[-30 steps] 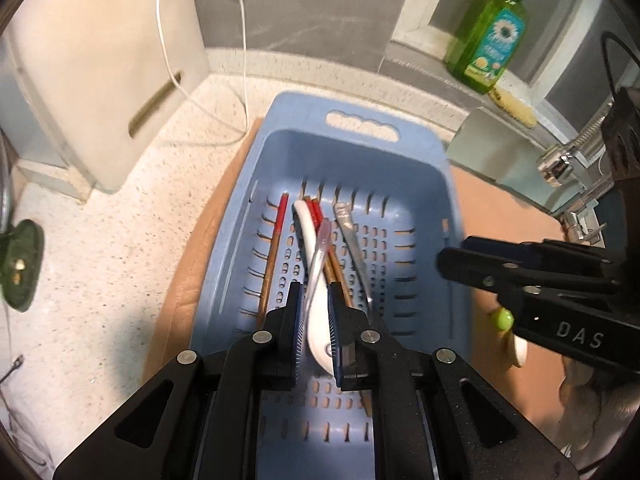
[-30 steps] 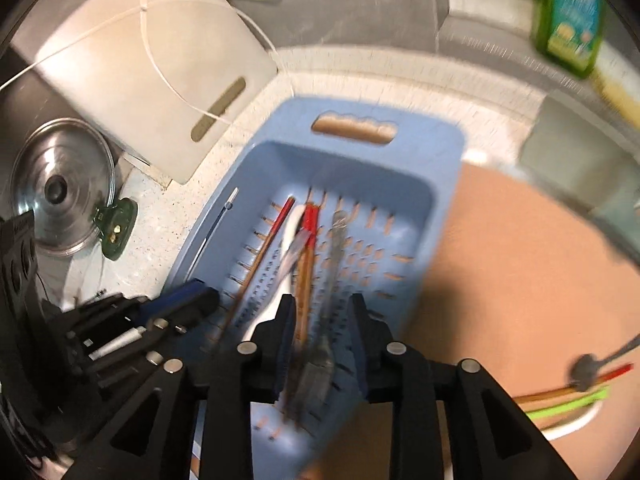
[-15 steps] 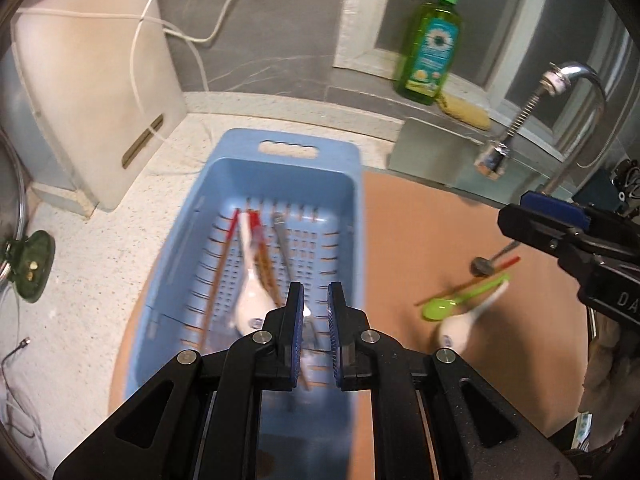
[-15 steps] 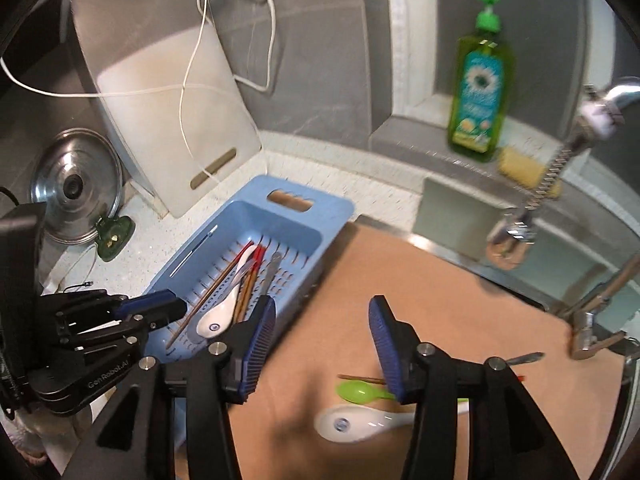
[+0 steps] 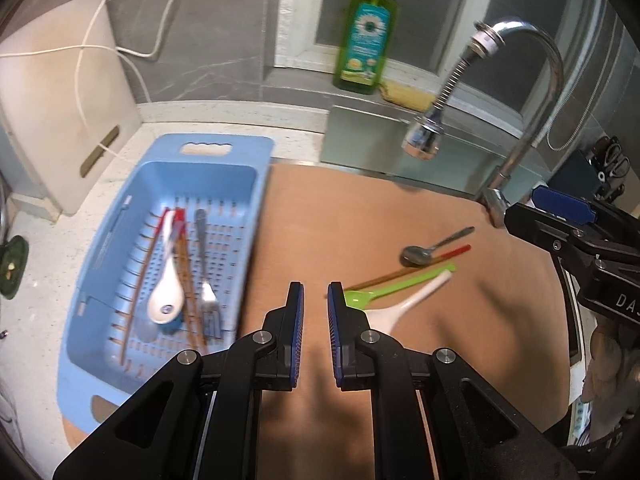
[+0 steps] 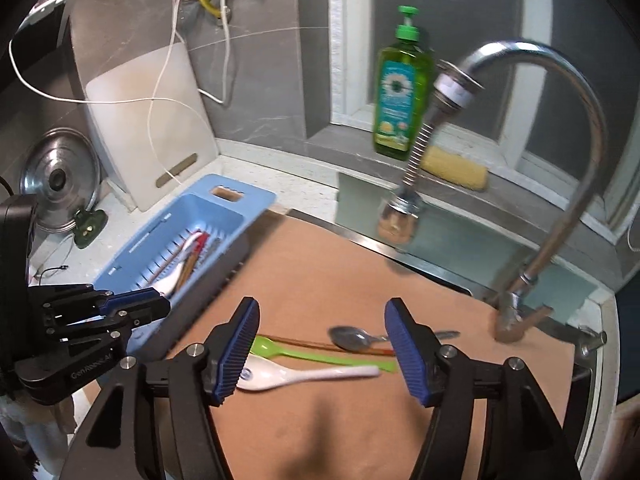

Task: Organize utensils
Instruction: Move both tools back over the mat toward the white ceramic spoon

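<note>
Grey marble-veined wall (image 6: pixel 256 92) behind a speckled counter (image 5: pixel 36 292) — frosted window (image 6: pixel 480 52) above the sill.

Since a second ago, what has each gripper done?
Left gripper let go of the white spoon, now lying in the blue basket; right gripper released the fork there too. Both swung right over the brown board, empty. The loose utensils there stayed put.

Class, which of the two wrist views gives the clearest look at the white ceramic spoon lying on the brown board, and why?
The right wrist view. There the white spoon lies whole between the open right gripper fingers, bowl and handle both visible beside the green spoon. In the left wrist view its bowl is hidden behind a finger of the left gripper; only the handle shows.
</note>
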